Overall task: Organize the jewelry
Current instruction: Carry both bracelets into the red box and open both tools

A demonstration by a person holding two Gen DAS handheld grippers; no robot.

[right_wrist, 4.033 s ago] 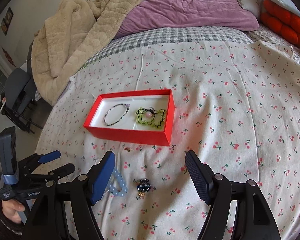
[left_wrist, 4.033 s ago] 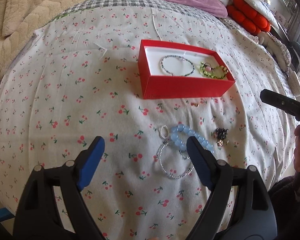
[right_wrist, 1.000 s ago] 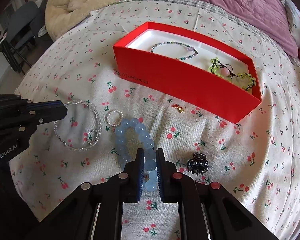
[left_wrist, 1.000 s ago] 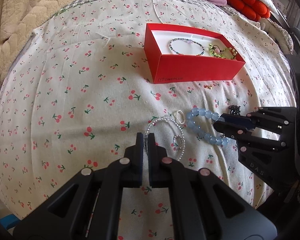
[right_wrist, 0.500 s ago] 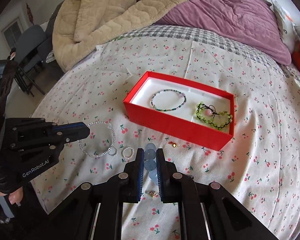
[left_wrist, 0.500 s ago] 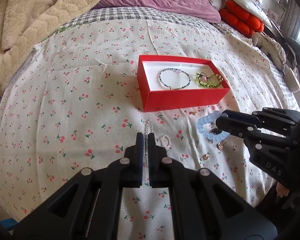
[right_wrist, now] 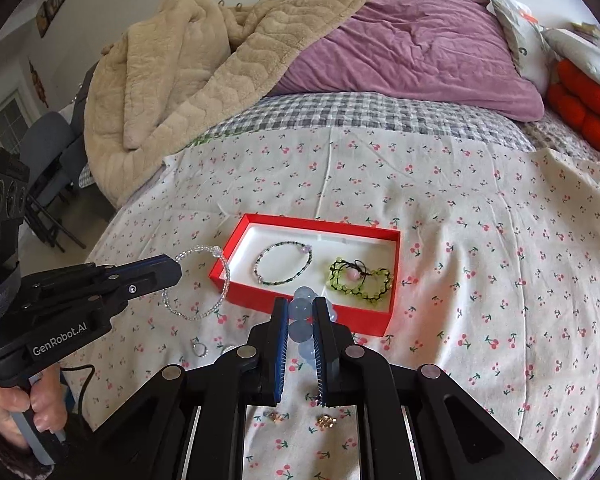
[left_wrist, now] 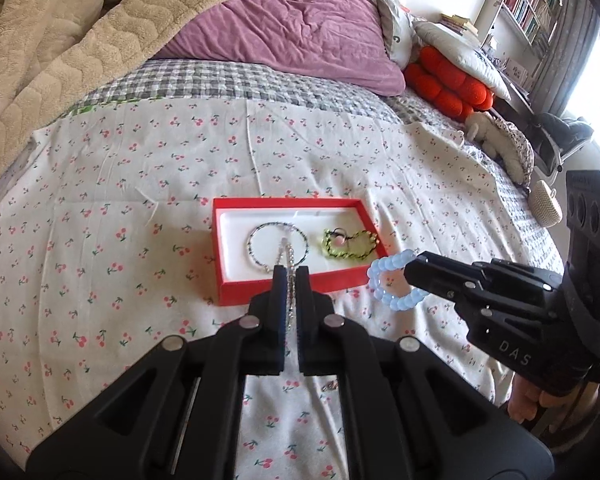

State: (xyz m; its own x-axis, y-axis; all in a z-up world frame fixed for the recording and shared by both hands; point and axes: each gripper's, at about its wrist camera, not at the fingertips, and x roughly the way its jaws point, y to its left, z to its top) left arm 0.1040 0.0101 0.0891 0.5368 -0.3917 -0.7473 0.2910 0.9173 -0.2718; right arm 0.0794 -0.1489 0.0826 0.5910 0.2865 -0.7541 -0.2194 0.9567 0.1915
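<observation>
The bed (left_wrist: 100,240) is covered by a white sheet with a small cherry print (right_wrist: 480,280), creased in long folds. Beyond the fingers of both grippers sits an open red box (left_wrist: 236,284) with a white lining; inside it lie a dark beaded bracelet (left_wrist: 278,246) and, to its right, a green beaded bracelet (left_wrist: 350,245).

The left gripper (left_wrist: 291,276) has its fingers pressed together on a clear crystal bracelet (right_wrist: 196,284), which hangs off the sheet from their tips, just left of the box's near corner in the right wrist view. The right gripper (right_wrist: 301,308) has its fingers clamped on a pale blue bead bracelet (left_wrist: 388,280), held in the air just ahead of the box's front wall; part of the loop bulges past the fingertips.

Below the right fingers, on the sheet, lie two small gold pieces (right_wrist: 274,416), and to their left a small ring (right_wrist: 199,348).

Farther behind the box comes a grey checked quilt (right_wrist: 360,114), then a purple duvet (left_wrist: 300,28) and a beige fleece blanket (right_wrist: 188,76) heaped at the left. Orange cushions (left_wrist: 448,80) and white pillows lie at the far right, with a bookshelf (left_wrist: 528,4) against the wall beyond. A person's hand (right_wrist: 16,412) grips the left handle.
</observation>
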